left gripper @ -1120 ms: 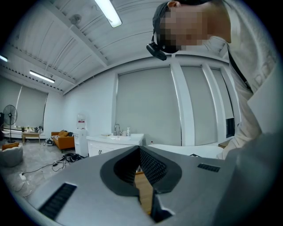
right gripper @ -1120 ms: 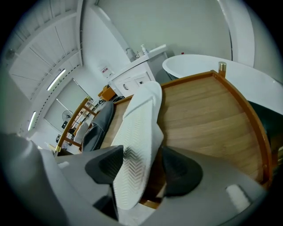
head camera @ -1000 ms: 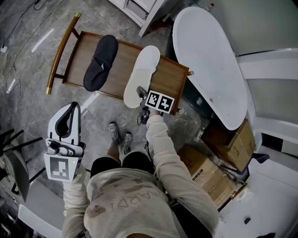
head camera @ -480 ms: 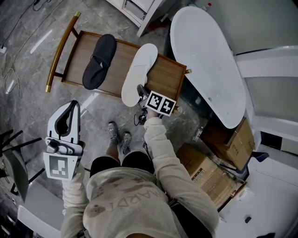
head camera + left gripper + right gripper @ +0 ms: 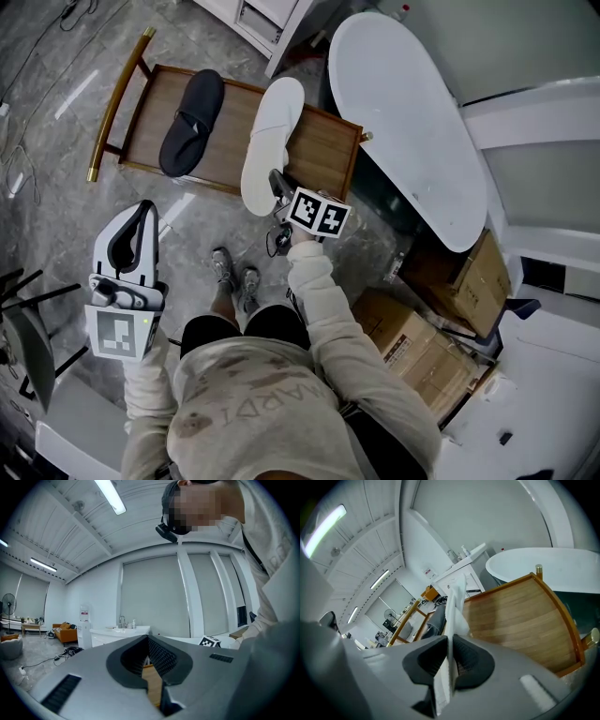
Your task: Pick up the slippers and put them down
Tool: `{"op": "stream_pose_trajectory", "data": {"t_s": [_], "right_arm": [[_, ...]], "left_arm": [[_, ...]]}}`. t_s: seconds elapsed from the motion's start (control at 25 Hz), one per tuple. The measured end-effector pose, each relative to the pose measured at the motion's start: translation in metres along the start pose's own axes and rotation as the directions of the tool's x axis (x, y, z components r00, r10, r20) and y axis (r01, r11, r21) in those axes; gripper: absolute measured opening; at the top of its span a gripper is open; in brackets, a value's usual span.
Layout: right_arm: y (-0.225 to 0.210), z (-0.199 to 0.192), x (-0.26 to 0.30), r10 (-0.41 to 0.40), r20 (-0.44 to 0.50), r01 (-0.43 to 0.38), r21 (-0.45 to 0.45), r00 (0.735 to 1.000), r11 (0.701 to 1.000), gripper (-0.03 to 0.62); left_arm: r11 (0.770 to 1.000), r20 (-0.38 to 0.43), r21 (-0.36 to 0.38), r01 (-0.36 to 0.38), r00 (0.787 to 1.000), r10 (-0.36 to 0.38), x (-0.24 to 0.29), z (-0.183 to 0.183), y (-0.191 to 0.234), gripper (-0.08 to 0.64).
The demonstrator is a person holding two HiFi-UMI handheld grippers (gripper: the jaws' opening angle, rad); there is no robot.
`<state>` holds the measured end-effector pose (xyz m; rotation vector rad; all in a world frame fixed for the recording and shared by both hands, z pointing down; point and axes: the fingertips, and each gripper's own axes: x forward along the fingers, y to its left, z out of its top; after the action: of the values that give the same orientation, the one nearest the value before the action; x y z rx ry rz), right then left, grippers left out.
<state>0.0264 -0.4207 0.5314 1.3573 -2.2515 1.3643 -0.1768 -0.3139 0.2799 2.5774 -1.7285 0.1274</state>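
Most of the head view is grey marble floor [image 5: 56,94], with a long white bathtub [image 5: 403,131] at the right and cardboard boxes [image 5: 412,347] stacked below it. A wooden table [image 5: 319,155] with brass-coloured rails stands on the floor just beside the tub.

The black slipper [image 5: 192,122] lies flat on the left half of the table, well apart from both grippers. The white slipper [image 5: 272,141] stretches across the right half, its heel end past the near edge. The right gripper [image 5: 277,184] has just been closing its jaws on that heel and now pinches it between the pads. Whether the toe touches the wood cannot be told. The left gripper [image 5: 143,214] hangs over the floor at the person's left side, jaws together with nothing between them, far from either slipper.

The right gripper view shows the white slipper [image 5: 454,606] edge-on, rising from the clamped jaws, with the black slipper [image 5: 438,620] behind it. The left gripper view alone shows the far room: strip lights [image 5: 110,496] on the ceiling, a white counter [image 5: 119,631] with a tap, a water dispenser [image 5: 84,627] and an orange sofa [image 5: 65,631].
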Motion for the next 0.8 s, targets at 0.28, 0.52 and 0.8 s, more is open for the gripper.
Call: {"op": "stream_pose_trajectory", "data": {"t_s": [0.28, 0.52, 0.8], "right_arm": [[0.011, 0.003, -0.024, 0.012, 0.023, -0.012, -0.02, 1.0, 1.0, 0.048], [0.023, 0.002, -0.039, 0.031, 0.034, -0.029, -0.045, 0.999, 0.999, 0.048], [0.037, 0.006, -0.059, 0.049, 0.057, -0.044, -0.077, 0.997, 0.996, 0.048]], "left_arm": [[1.0, -0.035, 0.03, 0.004, 0.999, -0.003, -0.011, -0.001, -0.012, 0.003], [0.997, -0.037, 0.045, 0.062, 0.997, -0.06, -0.008, -0.001, -0.021, 0.003], [0.972, -0.008, 0.031, 0.234, 0.972, -0.233, 0.006, 0.001, -0.053, 0.003]]}}
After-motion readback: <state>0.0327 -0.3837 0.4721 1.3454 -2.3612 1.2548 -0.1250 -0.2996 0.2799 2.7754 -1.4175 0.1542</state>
